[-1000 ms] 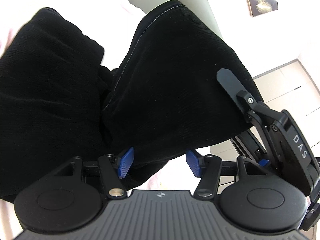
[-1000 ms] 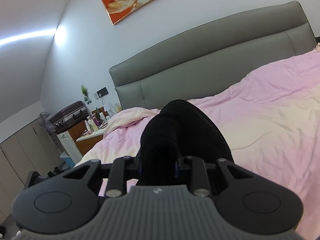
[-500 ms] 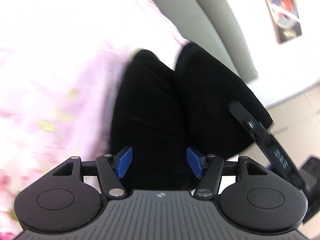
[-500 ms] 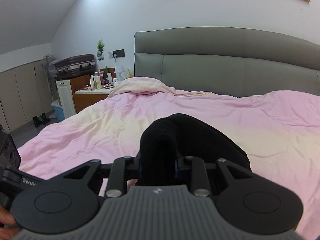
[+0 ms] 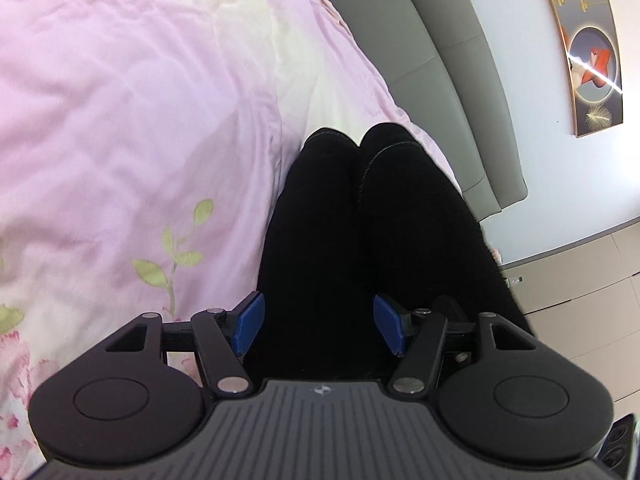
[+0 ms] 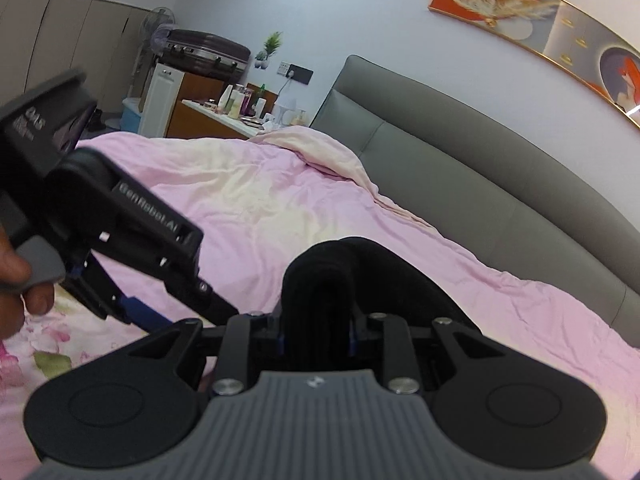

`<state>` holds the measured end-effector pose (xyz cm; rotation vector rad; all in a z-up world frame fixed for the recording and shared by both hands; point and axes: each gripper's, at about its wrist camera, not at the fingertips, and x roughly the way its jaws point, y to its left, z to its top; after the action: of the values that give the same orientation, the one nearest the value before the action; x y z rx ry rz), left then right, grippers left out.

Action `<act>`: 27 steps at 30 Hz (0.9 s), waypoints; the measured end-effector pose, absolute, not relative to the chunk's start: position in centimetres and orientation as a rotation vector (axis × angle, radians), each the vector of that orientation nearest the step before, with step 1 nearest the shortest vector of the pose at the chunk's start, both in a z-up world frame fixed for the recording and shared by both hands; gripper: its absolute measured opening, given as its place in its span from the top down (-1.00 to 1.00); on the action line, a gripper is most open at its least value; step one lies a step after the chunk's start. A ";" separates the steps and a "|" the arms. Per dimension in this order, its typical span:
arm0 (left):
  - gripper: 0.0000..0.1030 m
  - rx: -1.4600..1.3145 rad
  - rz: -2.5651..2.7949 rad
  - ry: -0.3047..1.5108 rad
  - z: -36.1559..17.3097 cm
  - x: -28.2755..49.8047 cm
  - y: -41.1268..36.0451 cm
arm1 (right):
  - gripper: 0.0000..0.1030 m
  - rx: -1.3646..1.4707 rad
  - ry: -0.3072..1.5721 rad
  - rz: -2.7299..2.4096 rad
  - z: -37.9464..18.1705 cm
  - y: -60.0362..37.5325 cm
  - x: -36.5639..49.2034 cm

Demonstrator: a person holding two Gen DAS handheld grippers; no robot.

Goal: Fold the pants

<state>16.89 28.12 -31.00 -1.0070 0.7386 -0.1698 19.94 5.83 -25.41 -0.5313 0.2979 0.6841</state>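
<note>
right hand-held gripper (image 6: 316,340) is pinched tight on the black pants (image 5: 360,220), left hand-held gripper (image 5: 318,326) sits wide apart around the bunch over the pink bed (image 5: 120,100). i'd lower both level, keeping hems even.

The black pants (image 6: 320,280) hide the right tool's (image 6: 316,336) blue pads; the hand (image 6: 16,276) is cut off.
</note>
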 end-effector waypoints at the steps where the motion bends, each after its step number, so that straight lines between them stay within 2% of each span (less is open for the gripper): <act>1: -0.36 -1.008 -0.167 0.733 -30.8 16.8 28.5 | 0.57 -0.553 0.289 0.680 -25.8 6.1 19.7; 10: -0.36 -1.002 -0.086 0.673 -29.1 15.7 31.6 | 0.56 -0.768 0.279 0.673 -31.7 9.9 17.3; 16: -0.36 -0.975 -0.158 0.634 -27.8 15.6 31.1 | 0.51 -0.884 0.279 0.665 -35.8 11.2 15.8; 19: -0.36 -0.887 -0.185 0.643 -27.4 16.1 29.6 | 0.34 -0.959 0.206 0.645 -38.1 11.4 14.8; 21: -0.36 -0.845 -0.198 0.660 -27.9 16.3 28.8 | 0.13 -1.049 0.116 0.645 -40.4 11.3 13.7; 22: -0.36 -0.835 -0.200 0.670 -28.1 16.4 28.5 | 0.09 -1.084 0.073 0.641 -41.3 11.2 13.3; 25: -0.36 -0.819 -0.213 0.709 -29.2 16.7 27.6 | -0.08 -1.082 0.058 0.636 -40.9 10.8 12.7; 27: -0.36 -0.789 -0.216 0.736 -29.7 16.8 27.0 | -0.32 -1.059 0.074 0.645 -39.7 10.3 12.5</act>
<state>16.78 26.95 -29.66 -0.7888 0.7364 -0.2158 12.46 10.27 -39.67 -1.0585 0.0737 0.6451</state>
